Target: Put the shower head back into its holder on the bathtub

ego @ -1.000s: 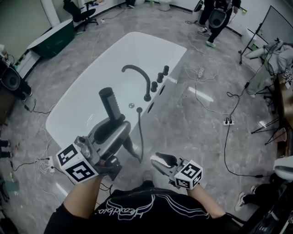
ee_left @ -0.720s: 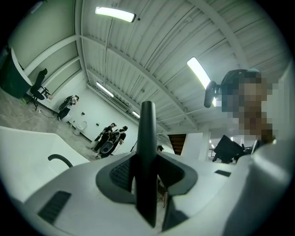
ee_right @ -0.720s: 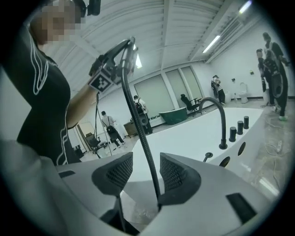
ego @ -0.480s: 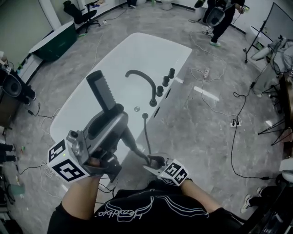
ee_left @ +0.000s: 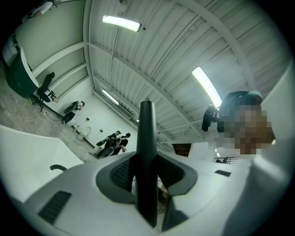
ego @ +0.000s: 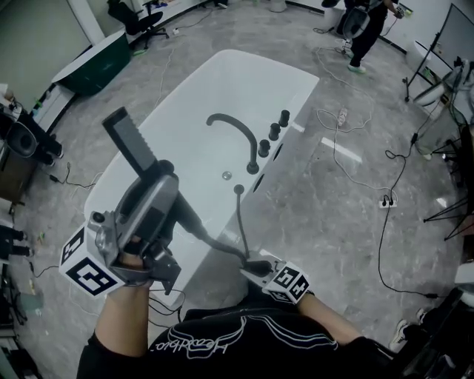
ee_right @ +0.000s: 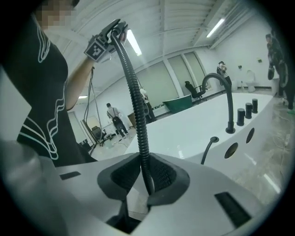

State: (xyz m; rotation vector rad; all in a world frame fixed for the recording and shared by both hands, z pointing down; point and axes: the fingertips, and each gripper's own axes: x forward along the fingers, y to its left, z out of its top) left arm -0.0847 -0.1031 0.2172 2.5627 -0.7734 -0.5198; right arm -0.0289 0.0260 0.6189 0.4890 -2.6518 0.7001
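Observation:
The black shower head (ego: 126, 141) sticks up and left out of my left gripper (ego: 164, 174), which is shut on its handle (ee_left: 146, 152) over the near end of the white bathtub (ego: 200, 89). Its black ribbed hose (ego: 215, 240) runs from the handle down to my right gripper (ego: 252, 265), then up to the socket (ego: 238, 189) on the tub's rim. In the right gripper view the hose (ee_right: 138, 120) passes between the pads of my right gripper (ee_right: 144, 177), whose jaws are closing and touch it on both sides.
A curved black faucet (ego: 237, 129) and black knobs (ego: 275, 127) stand on the tub's right rim. Cables (ego: 370, 178) lie on the grey floor to the right. A person (ego: 363, 22) stands at the back, a green bin (ego: 96, 63) at the left.
My left gripper has carried the shower head up and to the left. My right gripper has dropped to the hose near the tub's front corner and closed on it.

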